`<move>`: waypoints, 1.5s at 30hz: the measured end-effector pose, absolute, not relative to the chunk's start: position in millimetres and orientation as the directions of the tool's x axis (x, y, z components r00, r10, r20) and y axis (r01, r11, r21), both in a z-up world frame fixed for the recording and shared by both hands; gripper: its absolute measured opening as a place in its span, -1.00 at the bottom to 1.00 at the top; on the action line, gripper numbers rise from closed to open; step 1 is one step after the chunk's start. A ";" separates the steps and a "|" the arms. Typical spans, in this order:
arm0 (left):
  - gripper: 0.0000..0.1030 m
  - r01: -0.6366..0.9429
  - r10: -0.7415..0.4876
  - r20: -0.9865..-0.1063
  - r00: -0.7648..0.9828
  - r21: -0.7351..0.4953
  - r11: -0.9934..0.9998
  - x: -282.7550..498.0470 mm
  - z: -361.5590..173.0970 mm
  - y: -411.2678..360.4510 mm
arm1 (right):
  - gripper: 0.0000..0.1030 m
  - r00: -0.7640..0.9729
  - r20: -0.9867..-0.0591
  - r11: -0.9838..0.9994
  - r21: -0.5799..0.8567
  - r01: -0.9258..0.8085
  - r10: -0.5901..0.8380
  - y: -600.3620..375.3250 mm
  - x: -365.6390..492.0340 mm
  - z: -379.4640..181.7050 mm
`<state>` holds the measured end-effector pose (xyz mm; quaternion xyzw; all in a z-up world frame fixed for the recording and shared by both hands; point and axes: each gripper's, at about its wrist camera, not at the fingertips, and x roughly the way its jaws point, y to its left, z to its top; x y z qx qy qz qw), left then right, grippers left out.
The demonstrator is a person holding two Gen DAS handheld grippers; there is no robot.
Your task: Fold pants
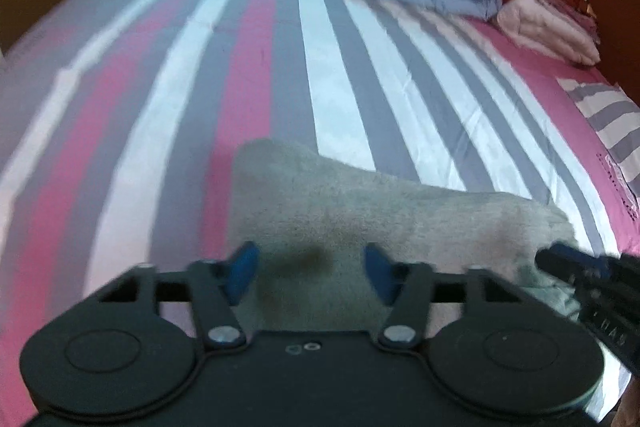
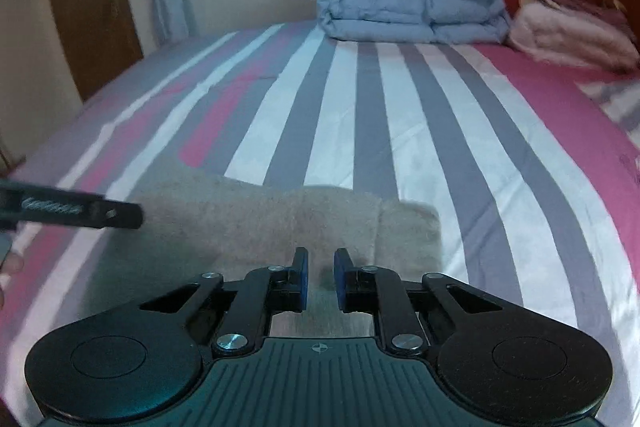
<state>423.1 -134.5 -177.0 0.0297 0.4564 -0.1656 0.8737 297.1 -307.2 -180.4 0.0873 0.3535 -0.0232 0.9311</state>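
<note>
Bedroom setup, striped pink/grey/white bed [image 2: 360,115] with the pants [image 2: 256,219] lying at the near edge, a beige-grey fuzzy bundle that already looks folded over at least once. Both views are a bit blurry, so take the details loosely.

Left tongs [image 1: 308,271] are spread wide over the pants, nothing between the pads. Right tongs [image 2: 320,279] are narrowed to a slim gap, hovering at the pants' near edge; doesn't look like any cloth is pinched in there.

What could go wrong, I'd guess: the fabric is thick and fluffy, so a grab might catch only the top layer and the fold peels apart when lifted. Also the two tongs are close together, so they could bump. And the pants sit near the bed's edge, so a sloppy tug might slide them off.

Around: a folded blue duvet [image 2: 412,3] and a pink blanket [image 2: 568,35] at the far end, well apart from the pants. Nothing blocks the way.
</note>
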 end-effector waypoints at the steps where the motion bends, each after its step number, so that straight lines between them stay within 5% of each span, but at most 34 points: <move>1: -0.41 0.316 -0.252 -0.812 0.526 -0.088 0.944 430.6 -183.4 -136.0 | -0.70 0.749 -0.662 0.988 0.121 0.094 0.009 -305.8 305.1 -181.4; 12: -0.49 0.148 -0.225 -0.809 0.543 -0.172 0.974 482.2 -213.8 -122.6 | -0.70 0.682 -0.731 0.993 0.061 0.097 -0.022 -328.0 363.8 -232.6; 16: -0.34 0.223 -0.177 -0.779 0.602 -0.049 0.974 475.8 -206.8 -134.8 | -0.70 0.747 -0.665 0.994 0.083 0.068 0.004 -317.0 344.3 -209.4; 20: -0.10 0.156 -0.196 -0.809 0.555 -0.130 0.979 478.6 -220.9 -116.1 | -0.70 0.697 -0.717 1.000 0.020 -0.004 0.017 -301.4 329.5 -230.1; 32: -0.14 0.245 -0.234 -0.794 0.562 -0.111 0.963 372.7 -207.4 -103.9 | -0.70 0.740 -0.670 0.989 0.142 0.044 0.063 -311.9 286.2 -211.4; 39: 0.02 0.191 -0.233 -0.795 0.560 -0.150 0.970 321.4 -220.4 -76.9 | -0.70 0.708 -0.706 0.996 -0.041 -0.081 0.029 -282.3 254.9 -241.0; 45: 0.10 0.192 -0.228 -0.809 0.541 -0.145 0.971 310.7 -226.7 -67.1 | -0.70 0.683 -0.728 0.998 0.026 -0.055 0.057 -290.6 246.0 -230.8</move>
